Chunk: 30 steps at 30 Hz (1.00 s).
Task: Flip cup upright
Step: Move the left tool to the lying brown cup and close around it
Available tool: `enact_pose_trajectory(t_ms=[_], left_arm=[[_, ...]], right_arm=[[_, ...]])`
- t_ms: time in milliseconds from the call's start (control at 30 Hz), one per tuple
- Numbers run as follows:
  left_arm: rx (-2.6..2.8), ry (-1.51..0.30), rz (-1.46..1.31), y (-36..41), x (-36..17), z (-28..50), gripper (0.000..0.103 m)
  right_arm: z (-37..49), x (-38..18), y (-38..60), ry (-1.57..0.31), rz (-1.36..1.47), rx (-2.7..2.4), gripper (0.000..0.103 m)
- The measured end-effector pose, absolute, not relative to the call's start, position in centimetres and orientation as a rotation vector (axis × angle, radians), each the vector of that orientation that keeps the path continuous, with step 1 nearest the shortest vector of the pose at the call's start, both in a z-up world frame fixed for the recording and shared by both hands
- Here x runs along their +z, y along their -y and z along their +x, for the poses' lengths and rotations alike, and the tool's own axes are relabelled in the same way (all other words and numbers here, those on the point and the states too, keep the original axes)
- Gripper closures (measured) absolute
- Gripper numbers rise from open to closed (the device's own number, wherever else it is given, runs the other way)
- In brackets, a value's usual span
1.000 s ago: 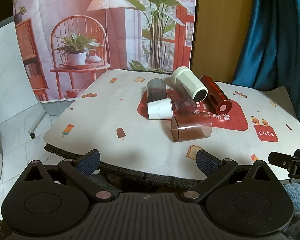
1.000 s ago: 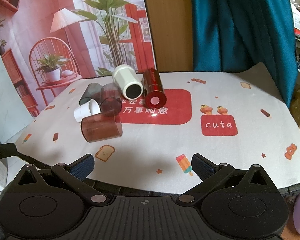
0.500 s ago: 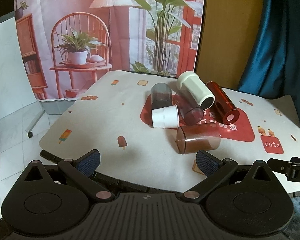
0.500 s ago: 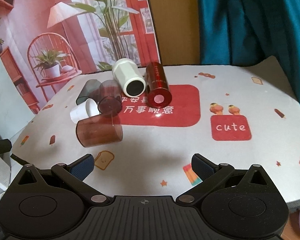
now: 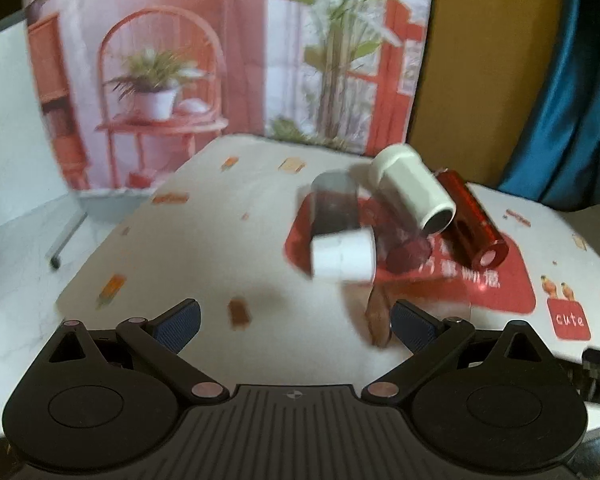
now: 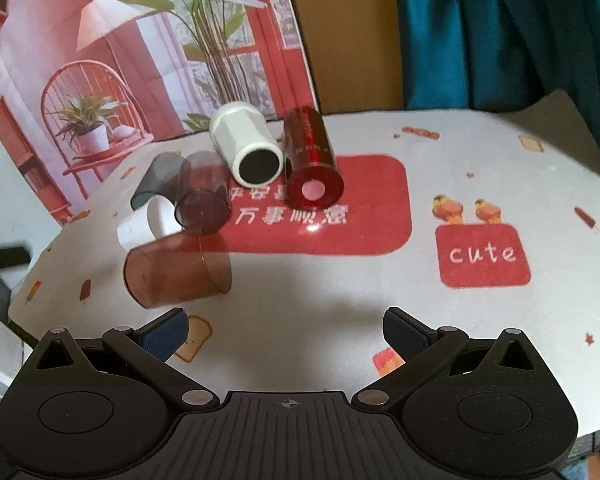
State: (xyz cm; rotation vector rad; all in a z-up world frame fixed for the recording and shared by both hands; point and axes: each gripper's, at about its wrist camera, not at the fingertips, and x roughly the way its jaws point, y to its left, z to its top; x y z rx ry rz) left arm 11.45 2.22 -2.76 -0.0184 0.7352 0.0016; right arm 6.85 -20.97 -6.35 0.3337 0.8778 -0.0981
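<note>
A matt, cloth-like tablecloth [image 6: 480,168] is being seen, printed flat without sheen. The brown cup [image 6: 176,272] is being shown as translucent smooth plastic, as are the purple cup [image 6: 204,196] and the grey cup [image 6: 156,180]. The red tube [image 6: 310,160] is being lit as glossy, reflective plastic. The white cup [image 6: 244,148] and the small white cup [image 5: 342,254] are being seen as opaque and smooth. Both gripper bodies are being shown as matt black plastic, the blue pads [image 6: 166,334] as finely textured.
</note>
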Motion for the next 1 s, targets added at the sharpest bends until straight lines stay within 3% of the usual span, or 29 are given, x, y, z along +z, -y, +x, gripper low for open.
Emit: enact_pose_trajectory(t_ms=[100, 200, 333, 733, 1000], left_arm=[[-0.152, -0.672, 0.021, -1.3, -3.5, 13.6, 0.002], [-0.26, -0.704, 0.05, -0.4, -4.9, 16.0, 0.01], [-0.322, -0.736, 0.129, 1.4, -6.6, 18.1, 0.011], [-0.49, -0.745, 0.385, 5.8, -8.7, 18.9, 0.012], [-0.531, -0.812, 0.378, 6.9, -10.4, 19.9, 0.02]], right_arm=[[6.8, -7.0, 21.3, -0.888, 0.353, -0.102, 0.0], [6.6, -7.5, 21.8, -0.886, 0.377, -0.114, 0.0], [6.5, -8.2, 22.9, -0.888, 0.413, -0.129, 0.0], [6.6, -9.9, 24.4, -0.913, 0.477, -0.14, 0.0], [6.4, -10.3, 25.0, -0.917, 0.499, -0.152, 0.0]])
